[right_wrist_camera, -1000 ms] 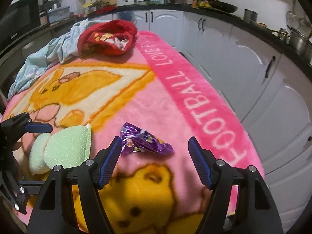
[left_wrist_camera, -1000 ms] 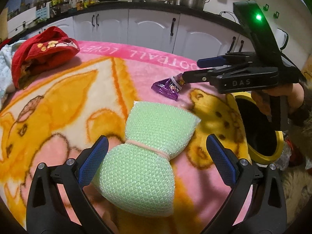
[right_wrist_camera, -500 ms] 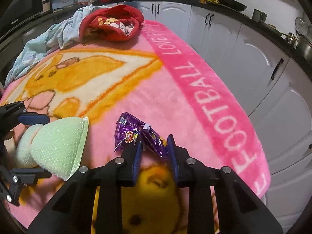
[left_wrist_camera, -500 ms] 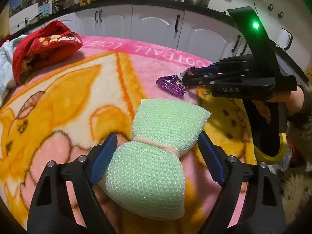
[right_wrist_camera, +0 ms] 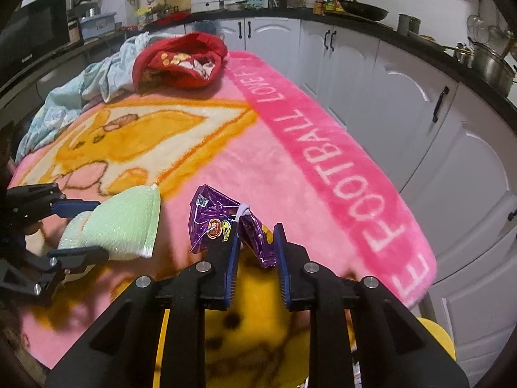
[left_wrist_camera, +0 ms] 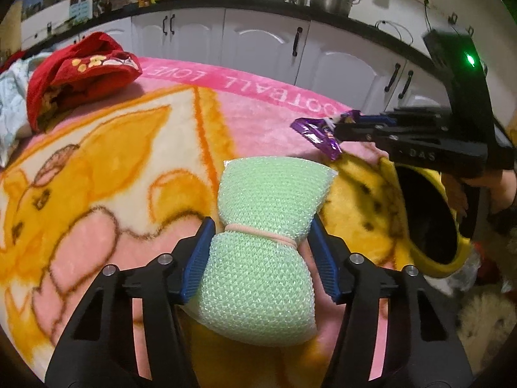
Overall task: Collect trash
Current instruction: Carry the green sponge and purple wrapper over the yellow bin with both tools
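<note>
Two pieces of trash lie on the pink and orange plush cartoon blanket (right_wrist_camera: 290,161) that covers the tabletop, and each is already between a pair of jaws.

The pale green knitted mesh scrubber, cinched at its waist by a pink elastic band (left_wrist_camera: 265,242), is straddled by the left gripper (left_wrist_camera: 263,258). Its long axis runs straight away from the gripper, along the line of the fingers, so the narrow banded waist is presented to the blue pads. The jaws are about half open and closing; the pads are seen at the scrubber's flanks, but a firm squeeze cannot be confirmed.

The crumpled purple foil snack wrapper (right_wrist_camera: 226,223) is pinched at its near end by the right gripper (right_wrist_camera: 257,252), whose jaws are nearly together and closing a little further; most of the foil projects forward and to the left beyond the pads. It appears raised slightly off the blanket.

The yellow-rimmed bin with a dark inside (left_wrist_camera: 429,213) stands at the blanket's edge, below and just behind the right gripper. The wrapper is judged the nearer load, needing only a short pull back over the rim, while the scrubber must be carried across to the right.
</note>
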{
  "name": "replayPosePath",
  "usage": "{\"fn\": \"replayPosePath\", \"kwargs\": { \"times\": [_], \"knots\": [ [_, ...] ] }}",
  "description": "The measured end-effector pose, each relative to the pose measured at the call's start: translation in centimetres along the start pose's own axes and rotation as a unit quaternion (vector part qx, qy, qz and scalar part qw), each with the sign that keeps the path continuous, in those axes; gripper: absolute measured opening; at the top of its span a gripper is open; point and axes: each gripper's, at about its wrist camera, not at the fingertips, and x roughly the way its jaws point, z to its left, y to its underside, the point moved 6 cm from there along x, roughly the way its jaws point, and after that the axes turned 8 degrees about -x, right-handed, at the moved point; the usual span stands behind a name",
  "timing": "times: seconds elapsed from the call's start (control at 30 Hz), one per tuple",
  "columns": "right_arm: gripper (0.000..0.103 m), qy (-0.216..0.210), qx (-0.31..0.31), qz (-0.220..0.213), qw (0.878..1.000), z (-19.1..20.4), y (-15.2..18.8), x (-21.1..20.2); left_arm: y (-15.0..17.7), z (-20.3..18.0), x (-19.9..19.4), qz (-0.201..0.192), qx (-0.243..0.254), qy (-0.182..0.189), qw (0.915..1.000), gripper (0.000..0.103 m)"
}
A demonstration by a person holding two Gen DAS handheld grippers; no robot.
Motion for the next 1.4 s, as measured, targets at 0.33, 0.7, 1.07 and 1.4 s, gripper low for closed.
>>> {"fn": "replayPosePath", "kwargs": {
  "times": [0.33,0.7,1.07,1.4],
  "knots": [
    [0.007,0.017,0.024,-0.022,0.999,-1.9,2.1,-5.0,-1.1,-3.1,-1.0,-0.020,0.000,0.013,0.9997,0.042],
    [0.007,0.045,0.058,-0.061,0.995,-4.9,4.4,-11.3,-3.3,-8.9,-2.2,-0.052,0.030,0.043,0.9973,0.042],
    [0.007,0.086,0.091,-0.082,0.989,-7.5,8.5,-16.8,-4.2,-15.0,-1.9,-0.065,0.061,0.079,0.9929,0.042],
    [0.007,0.115,0.119,-0.083,0.983,-8.8,12.7,-19.3,-4.0,-18.8,-1.0,-0.063,0.065,0.104,0.9904,0.042]
  ]
}}
